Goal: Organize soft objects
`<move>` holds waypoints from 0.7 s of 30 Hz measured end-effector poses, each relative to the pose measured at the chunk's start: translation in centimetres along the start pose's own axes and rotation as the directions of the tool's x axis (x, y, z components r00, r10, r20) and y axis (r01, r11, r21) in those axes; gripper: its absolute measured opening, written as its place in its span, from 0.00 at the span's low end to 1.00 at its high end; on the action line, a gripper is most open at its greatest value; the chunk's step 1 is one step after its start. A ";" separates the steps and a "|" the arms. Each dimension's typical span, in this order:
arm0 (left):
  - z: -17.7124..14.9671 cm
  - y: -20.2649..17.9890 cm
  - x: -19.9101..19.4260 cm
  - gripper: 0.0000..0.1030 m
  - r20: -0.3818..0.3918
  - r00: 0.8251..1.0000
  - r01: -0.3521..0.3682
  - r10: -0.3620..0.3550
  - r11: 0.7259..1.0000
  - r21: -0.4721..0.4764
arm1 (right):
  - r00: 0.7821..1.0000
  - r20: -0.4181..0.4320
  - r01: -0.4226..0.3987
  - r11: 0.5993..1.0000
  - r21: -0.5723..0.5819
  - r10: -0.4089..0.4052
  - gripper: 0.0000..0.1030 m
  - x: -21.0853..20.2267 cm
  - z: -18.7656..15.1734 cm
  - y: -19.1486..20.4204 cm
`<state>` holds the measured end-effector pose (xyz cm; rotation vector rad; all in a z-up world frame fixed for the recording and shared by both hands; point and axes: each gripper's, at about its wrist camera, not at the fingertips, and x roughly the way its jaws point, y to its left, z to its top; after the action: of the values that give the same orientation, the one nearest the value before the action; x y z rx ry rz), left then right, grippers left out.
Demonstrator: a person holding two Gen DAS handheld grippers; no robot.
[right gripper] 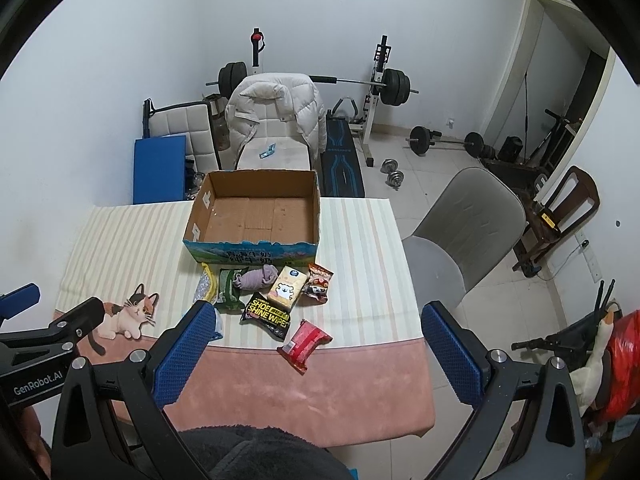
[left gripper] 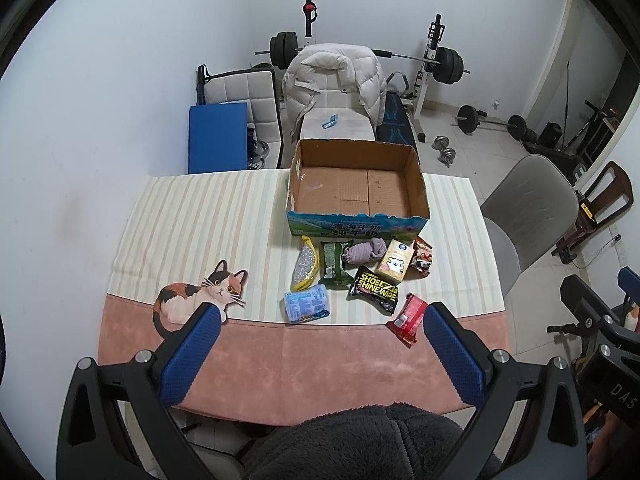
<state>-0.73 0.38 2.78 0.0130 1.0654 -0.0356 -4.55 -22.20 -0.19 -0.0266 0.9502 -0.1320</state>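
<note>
Your left tongs gape wide, holding nothing, above pink near edge of desk; your right tongs likewise spread, unloaded; red packet lies nearest; shoe-wipes pack, blue pouch, green pack, purple socks cluster just before cardboard box; box interior bare cardboard, no contents.

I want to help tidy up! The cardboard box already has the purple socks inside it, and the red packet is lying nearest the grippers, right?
Not quite. The cardboard box is empty; the purple socks lie on the table in front of it, as the left wrist view shows. The red packet is indeed nearest the grippers.
</note>
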 end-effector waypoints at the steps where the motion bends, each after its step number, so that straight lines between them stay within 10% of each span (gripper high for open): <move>1: 0.0 0.0 0.0 1.00 0.001 1.000 0.000 0.000 1.000 0.001 | 1.000 0.001 -0.001 1.000 0.000 0.001 1.00 0.1 -0.1 0.1; 14: 0.7 0.2 0.2 1.00 0.038 0.999 -0.002 0.001 1.000 0.010 | 1.000 0.011 -0.017 1.000 0.001 0.017 1.00 -0.1 -0.2 0.0; 21: 3.3 2.7 6.6 1.00 0.041 0.995 -0.091 0.088 0.994 0.057 | 0.994 0.050 -0.091 0.995 -0.034 0.092 1.00 4.0 0.1 -0.3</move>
<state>5.50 2.85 -1.43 0.1129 1.0237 0.0139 -2.20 -22.95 -3.31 -0.0155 0.9005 -0.0315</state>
